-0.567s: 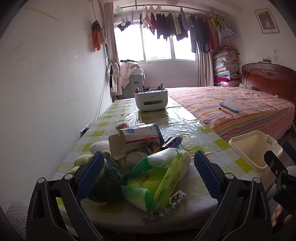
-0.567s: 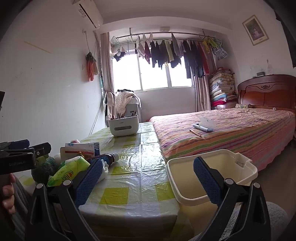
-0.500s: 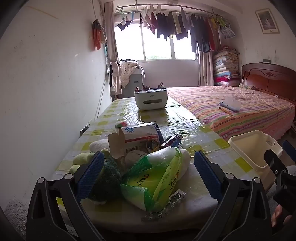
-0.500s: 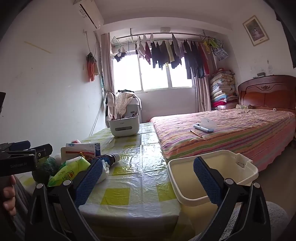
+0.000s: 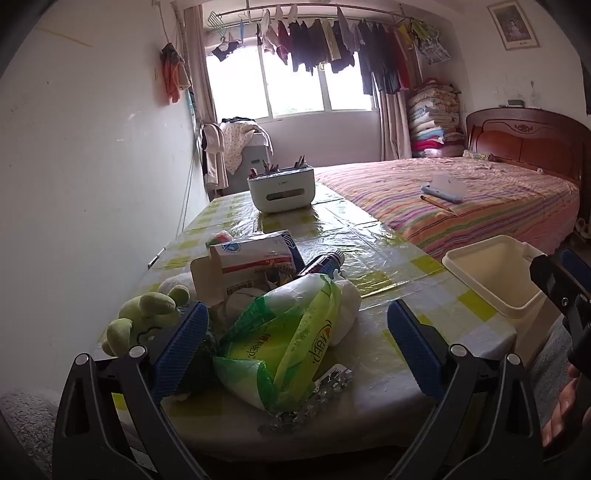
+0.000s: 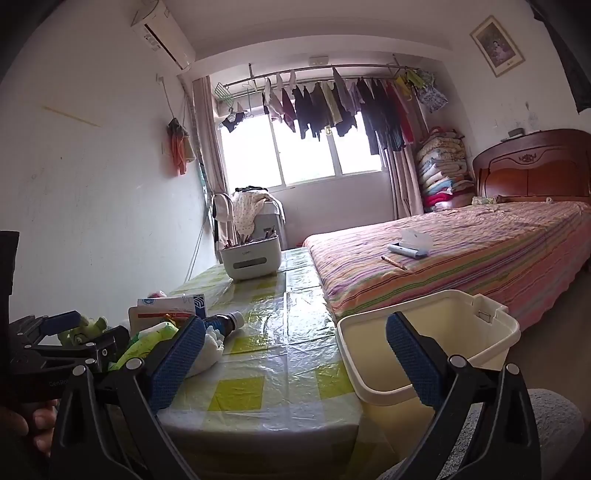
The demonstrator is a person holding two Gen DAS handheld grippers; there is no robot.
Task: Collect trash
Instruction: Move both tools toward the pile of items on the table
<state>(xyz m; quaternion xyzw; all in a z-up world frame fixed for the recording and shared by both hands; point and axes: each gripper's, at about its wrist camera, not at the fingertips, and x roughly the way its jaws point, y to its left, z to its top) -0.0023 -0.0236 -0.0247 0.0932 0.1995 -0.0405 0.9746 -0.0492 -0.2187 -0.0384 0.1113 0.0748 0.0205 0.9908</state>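
Left gripper (image 5: 297, 341) view only: foil blister pack (image 5: 314, 398)

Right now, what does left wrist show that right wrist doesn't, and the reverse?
Left wrist only: the foil blister strip at the table's near edge, in front of the green bag. Right wrist only: the air conditioner high on the wall. Both: bin, dark bottle, carton, plush frog, and open, empty left gripper and right gripper.
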